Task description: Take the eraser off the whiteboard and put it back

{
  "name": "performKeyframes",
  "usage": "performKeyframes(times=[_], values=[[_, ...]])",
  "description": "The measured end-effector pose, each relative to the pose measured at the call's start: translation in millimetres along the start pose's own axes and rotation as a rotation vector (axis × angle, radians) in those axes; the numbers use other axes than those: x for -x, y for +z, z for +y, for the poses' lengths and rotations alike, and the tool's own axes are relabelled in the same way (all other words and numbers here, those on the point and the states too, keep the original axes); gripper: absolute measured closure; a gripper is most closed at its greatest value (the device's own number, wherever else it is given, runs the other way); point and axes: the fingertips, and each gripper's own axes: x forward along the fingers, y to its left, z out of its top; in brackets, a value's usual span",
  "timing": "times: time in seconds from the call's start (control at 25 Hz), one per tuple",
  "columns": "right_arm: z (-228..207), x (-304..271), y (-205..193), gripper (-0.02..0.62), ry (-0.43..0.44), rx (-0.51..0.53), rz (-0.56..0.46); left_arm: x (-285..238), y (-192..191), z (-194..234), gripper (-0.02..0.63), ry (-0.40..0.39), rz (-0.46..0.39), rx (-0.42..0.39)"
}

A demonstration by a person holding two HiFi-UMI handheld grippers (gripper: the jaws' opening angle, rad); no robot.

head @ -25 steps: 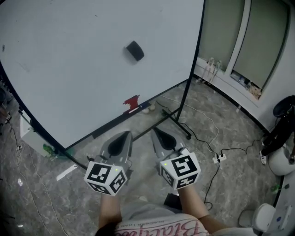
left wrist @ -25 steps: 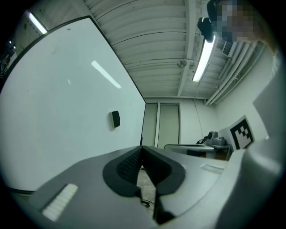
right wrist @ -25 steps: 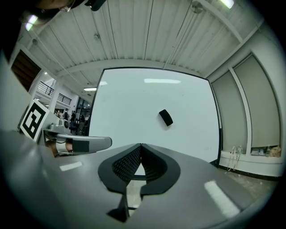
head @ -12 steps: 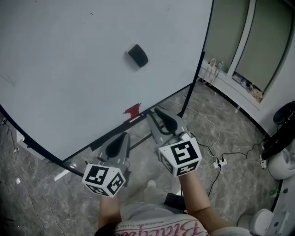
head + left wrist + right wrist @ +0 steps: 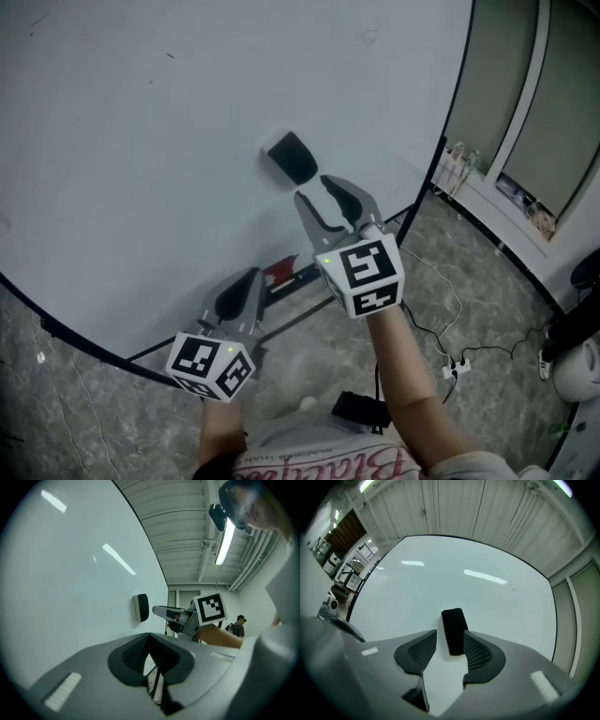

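A black eraser (image 5: 291, 156) clings to the white whiteboard (image 5: 141, 141). It also shows in the left gripper view as the eraser (image 5: 141, 607) and in the right gripper view as the eraser (image 5: 453, 631). My right gripper (image 5: 315, 190) is raised level toward it, tips a short way below and right of it. Its jaws are opening, with nothing between them; the right gripper (image 5: 449, 641) frames the eraser ahead without touching it. My left gripper (image 5: 246, 277) hangs lower by the board's bottom edge. There the left gripper (image 5: 149, 637) is shut and empty.
A red item (image 5: 281, 274) lies on the ledge at the board's bottom edge. The board's black frame leg (image 5: 412, 220) stands at the right. Cables and a power strip (image 5: 457, 367) lie on the stone floor, with windows beyond. A dark object (image 5: 356, 410) is by my feet.
Both grippers have moved closer to the board. The right one rose from beside the left up to just below the eraser, and its jaws went from shut to apart.
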Motion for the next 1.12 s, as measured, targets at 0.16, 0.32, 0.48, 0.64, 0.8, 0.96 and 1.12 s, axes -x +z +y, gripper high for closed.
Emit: performKeyframes(times=[0.16,0.32,0.48,0.64,0.8,0.96,1.12], values=[[-5,-33,-2,0.366,0.045,0.088,0.037,-23,8,7,0.606,0.014,-0.019,-0.007],[-8,-56,-1,0.357,0.029,0.223,0.053,-39,9,12,0.606,0.003,-0.016,-0.029],[-7,-65,0,0.359,0.033,0.249,0.06,-46,9,19,0.606,-0.003,-0.012,-0.035],[-7,-66,2,0.371,0.033,0.236,0.054,-49,14,26,0.606,-0.008,-0.015,-0.033],[-7,-64,1,0.373,0.026,0.203,0.051,-48,14,26,0.606,-0.02,-0.005,-0.039],[-7,-57,-2,0.373,0.022,0.126,0.038,-46,15,28,0.606,-0.022,-0.004,-0.038],[-6,-44,-11,0.373,0.024,0.049,0.038,-44,13,27,0.606,-0.027,0.0,-0.037]])
